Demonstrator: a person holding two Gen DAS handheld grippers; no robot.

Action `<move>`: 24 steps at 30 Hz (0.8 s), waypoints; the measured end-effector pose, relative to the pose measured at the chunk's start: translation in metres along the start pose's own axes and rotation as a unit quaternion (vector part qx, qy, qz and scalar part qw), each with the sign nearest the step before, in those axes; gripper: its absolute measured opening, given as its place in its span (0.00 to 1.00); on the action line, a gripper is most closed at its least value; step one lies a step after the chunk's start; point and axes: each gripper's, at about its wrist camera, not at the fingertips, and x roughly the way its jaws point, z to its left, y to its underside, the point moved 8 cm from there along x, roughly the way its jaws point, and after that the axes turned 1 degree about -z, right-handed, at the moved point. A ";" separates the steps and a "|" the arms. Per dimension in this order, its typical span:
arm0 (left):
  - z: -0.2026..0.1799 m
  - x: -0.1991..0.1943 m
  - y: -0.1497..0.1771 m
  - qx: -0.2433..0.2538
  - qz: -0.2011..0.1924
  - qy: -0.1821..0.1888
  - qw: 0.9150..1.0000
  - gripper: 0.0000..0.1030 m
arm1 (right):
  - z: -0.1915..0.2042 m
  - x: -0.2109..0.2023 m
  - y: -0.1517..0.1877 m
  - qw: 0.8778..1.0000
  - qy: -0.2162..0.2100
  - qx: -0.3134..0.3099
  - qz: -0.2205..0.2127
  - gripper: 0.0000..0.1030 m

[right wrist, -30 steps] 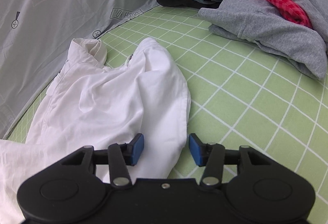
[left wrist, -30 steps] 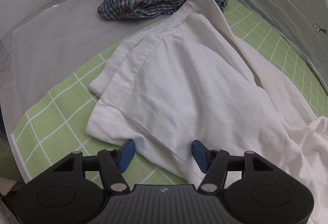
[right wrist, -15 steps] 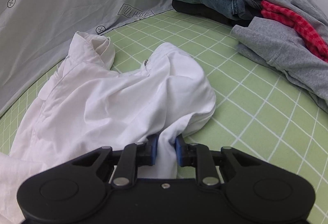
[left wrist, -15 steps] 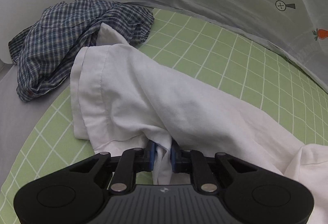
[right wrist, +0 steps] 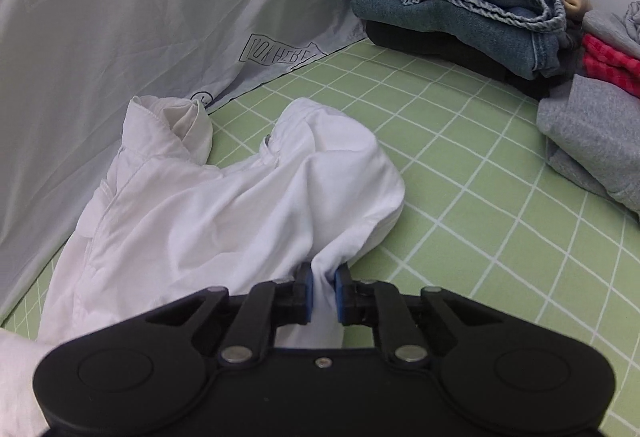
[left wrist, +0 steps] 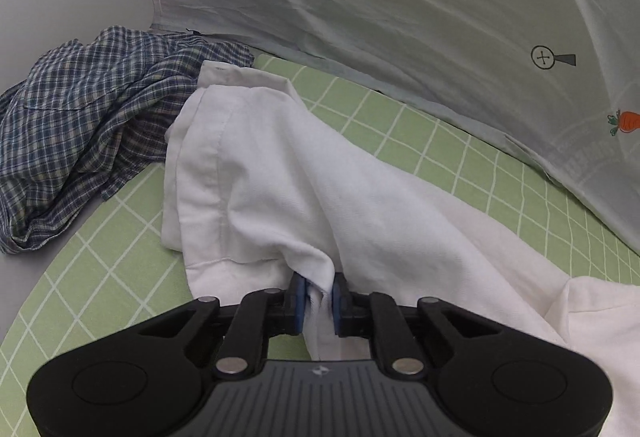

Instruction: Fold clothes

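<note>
Lying across green grid-patterned tabletop (left wrist: 420, 141): white shirt (left wrist: 280, 173), collar end near grey printed sheet (right wrist: 120, 17). Resting left of it: blue plaid shirt (left wrist: 80, 117). Sitting far right: folded clothes stack (right wrist: 472, 9). Pinching shirt fabric, narrowly closed: left tool (left wrist: 319, 297), right tool (right wrist: 322, 287).

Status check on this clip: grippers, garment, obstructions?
Left gripper and right gripper both shut on white shirt. Shirt bunched, unfolded, on green mat. Plaid shirt touching its far edge.
</note>
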 end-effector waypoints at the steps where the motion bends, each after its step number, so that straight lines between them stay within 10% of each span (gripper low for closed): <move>1: 0.011 -0.011 0.005 -0.011 -0.001 0.003 1.000 0.13 | -0.006 -0.009 0.002 1.000 0.001 -0.001 -0.009 0.09; 24: 0.147 -0.165 0.124 -0.135 -0.023 0.026 0.990 0.11 | -0.152 -0.173 0.070 0.994 0.031 -0.054 -0.091 0.06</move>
